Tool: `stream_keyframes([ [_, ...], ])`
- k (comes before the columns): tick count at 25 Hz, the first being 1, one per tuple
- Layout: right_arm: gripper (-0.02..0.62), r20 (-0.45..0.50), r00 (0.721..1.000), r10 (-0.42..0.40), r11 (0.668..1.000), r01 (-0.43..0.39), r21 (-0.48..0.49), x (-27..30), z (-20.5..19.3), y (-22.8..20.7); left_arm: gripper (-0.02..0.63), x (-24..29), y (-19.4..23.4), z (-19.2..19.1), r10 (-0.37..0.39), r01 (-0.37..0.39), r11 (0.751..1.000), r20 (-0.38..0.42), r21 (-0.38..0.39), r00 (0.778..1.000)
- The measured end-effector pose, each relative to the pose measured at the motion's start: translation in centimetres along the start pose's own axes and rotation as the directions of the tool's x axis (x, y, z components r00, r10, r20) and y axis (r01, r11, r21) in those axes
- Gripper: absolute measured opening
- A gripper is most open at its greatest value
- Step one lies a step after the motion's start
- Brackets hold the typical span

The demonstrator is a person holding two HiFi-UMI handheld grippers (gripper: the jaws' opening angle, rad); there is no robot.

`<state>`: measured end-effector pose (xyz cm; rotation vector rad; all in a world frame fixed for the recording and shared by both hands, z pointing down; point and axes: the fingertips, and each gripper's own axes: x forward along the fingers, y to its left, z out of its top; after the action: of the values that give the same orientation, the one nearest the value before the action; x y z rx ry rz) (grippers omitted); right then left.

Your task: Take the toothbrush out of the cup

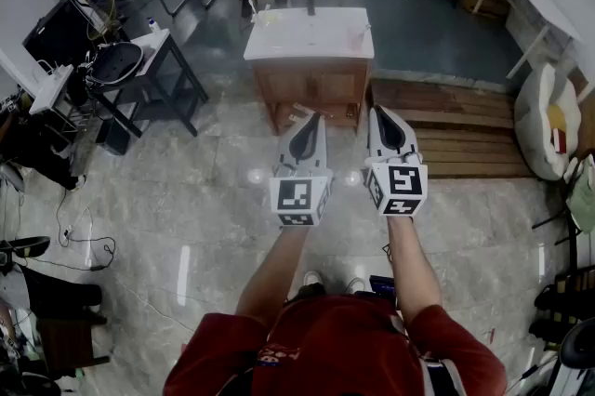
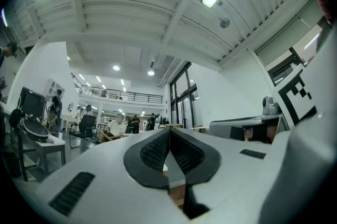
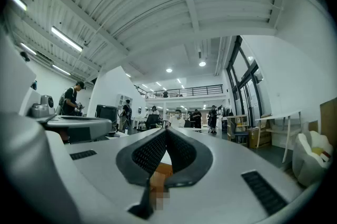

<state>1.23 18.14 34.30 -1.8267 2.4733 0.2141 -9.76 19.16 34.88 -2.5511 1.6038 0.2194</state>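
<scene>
Both grippers are held out in front of me, side by side and near level; the left gripper is clenched on nothing, its ribbed pads pressed together at the tip; the right gripper is just the same, pinched tight and empty. Ahead stands the white-topped table, well apart from both tips; a slim dark upright shape sits at its far edge, and I take that for the toothbrush in the cup, though it's too small to be sure. I reckon the toothbrush is light, stiff and a bit slick; a firm pinch on the handle just above the rim, then a straight lift, looks best. The cup is probably light too and could tip or ride up with it; I'd steady it with the other gripper. First the jaws need to part.
</scene>
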Motion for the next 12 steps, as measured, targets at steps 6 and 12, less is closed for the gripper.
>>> stream_keyframes([
  [6, 0.028, -0.006, 1.0, -0.006, 1.0, 0.006, -0.005, 1.1, -0.5, 1.9, 0.029, -0.3, 2.0, 0.2, -0.006, 0.006, 1.0, 0.015, -0.005, 1.0],
  [12, 0.028, 0.004, 1.0, -0.024, 1.0, 0.024, -0.02, 2.2, -0.4, 3.1, 0.028, -0.3, 3.5, 0.3, -0.02, 0.021, 1.0, 0.028, -0.009, 0.999],
])
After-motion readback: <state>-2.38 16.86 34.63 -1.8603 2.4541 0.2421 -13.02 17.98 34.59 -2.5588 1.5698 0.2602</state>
